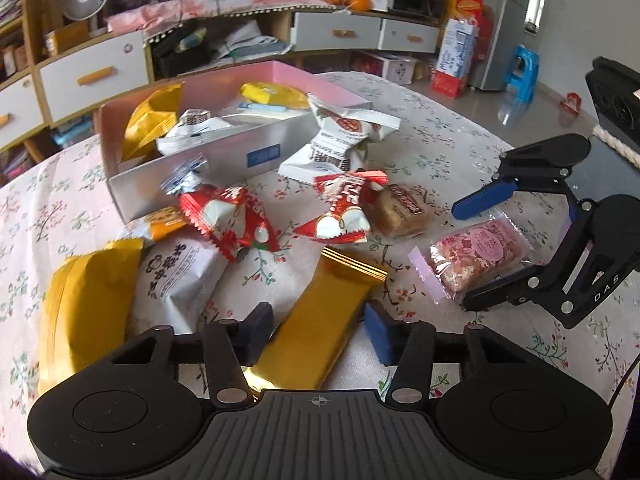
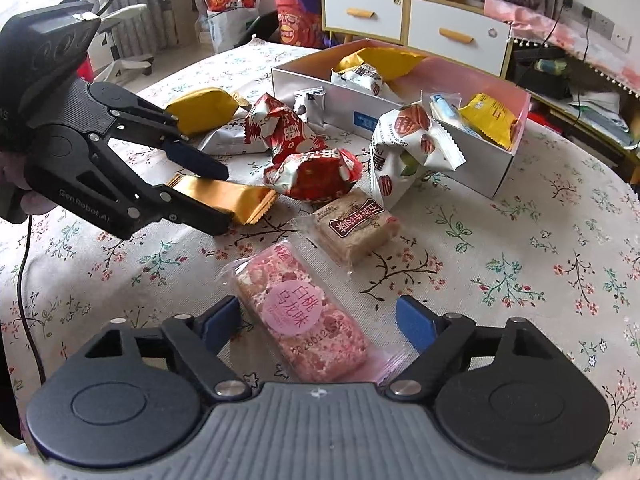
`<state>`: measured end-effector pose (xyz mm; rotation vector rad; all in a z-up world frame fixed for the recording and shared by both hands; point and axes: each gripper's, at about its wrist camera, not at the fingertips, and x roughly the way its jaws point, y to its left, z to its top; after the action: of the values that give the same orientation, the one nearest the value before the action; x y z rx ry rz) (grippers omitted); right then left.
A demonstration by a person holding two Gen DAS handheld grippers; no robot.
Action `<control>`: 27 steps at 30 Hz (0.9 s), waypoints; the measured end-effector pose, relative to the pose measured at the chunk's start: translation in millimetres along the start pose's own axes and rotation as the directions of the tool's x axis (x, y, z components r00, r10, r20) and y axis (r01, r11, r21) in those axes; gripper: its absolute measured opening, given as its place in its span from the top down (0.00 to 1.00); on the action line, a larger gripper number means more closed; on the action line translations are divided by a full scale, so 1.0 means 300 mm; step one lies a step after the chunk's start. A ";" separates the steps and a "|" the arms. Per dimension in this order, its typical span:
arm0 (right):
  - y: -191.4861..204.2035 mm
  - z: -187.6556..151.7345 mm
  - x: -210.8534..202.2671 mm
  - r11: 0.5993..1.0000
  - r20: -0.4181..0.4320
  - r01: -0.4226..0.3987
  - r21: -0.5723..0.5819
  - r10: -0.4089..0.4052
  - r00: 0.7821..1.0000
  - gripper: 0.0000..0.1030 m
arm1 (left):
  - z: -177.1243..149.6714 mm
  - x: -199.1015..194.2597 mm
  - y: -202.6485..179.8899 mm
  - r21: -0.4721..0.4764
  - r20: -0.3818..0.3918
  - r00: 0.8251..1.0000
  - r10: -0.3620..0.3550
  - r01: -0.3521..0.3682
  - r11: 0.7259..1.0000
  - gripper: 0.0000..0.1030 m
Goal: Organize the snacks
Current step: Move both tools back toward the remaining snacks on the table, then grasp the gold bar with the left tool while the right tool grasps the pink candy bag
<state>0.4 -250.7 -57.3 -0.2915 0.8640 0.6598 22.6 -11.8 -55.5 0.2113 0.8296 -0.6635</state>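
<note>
A gold-wrapped snack bar point(image 1: 320, 312) lies on the floral tablecloth, and my left gripper point(image 1: 320, 330) is shut on it, one pad on each long side. From the right wrist view that gripper point(image 2: 227, 199) holds the gold bar point(image 2: 244, 200) near its end. My right gripper point(image 2: 318, 320) stands open astride a pink snack bar point(image 2: 304, 312); the blue fingers point(image 2: 416, 326) leave a gap on the right. The left wrist view shows the right gripper point(image 1: 460, 258) around the pink bar point(image 1: 476, 256). A silver box with pink lining point(image 1: 256, 152) holds several snacks.
Loose on the cloth lie two red packs point(image 1: 228, 216), a brown cake bar point(image 2: 352, 228), a white nut pack point(image 2: 404, 152), a yellow pack point(image 1: 84, 304) and a white pack point(image 1: 180, 276). The box point(image 2: 400, 120) sits behind them. Cabinets stand beyond the table.
</note>
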 end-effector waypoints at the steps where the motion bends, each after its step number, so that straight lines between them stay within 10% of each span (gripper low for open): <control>1: 0.001 0.002 0.000 1.000 0.001 0.000 -0.001 0.000 1.000 0.20 | -0.003 -0.005 0.003 -0.011 -0.002 1.000 0.004 -0.004 1.000 0.57; 18: 0.044 0.028 0.001 0.999 -0.004 -0.029 -0.044 0.029 1.000 0.68 | -0.032 -0.044 0.003 -0.046 -0.046 0.996 0.072 -0.074 0.996 0.66; 27: 0.065 0.039 0.006 0.998 -0.005 -0.013 -0.054 0.013 1.000 0.71 | -0.030 -0.039 -0.016 -0.029 -0.052 0.995 0.085 -0.086 0.996 0.60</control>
<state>-4.1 -229.2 -51.0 -0.3366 0.8541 0.6954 8.3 -6.3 -52.6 0.2352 0.8740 -0.5665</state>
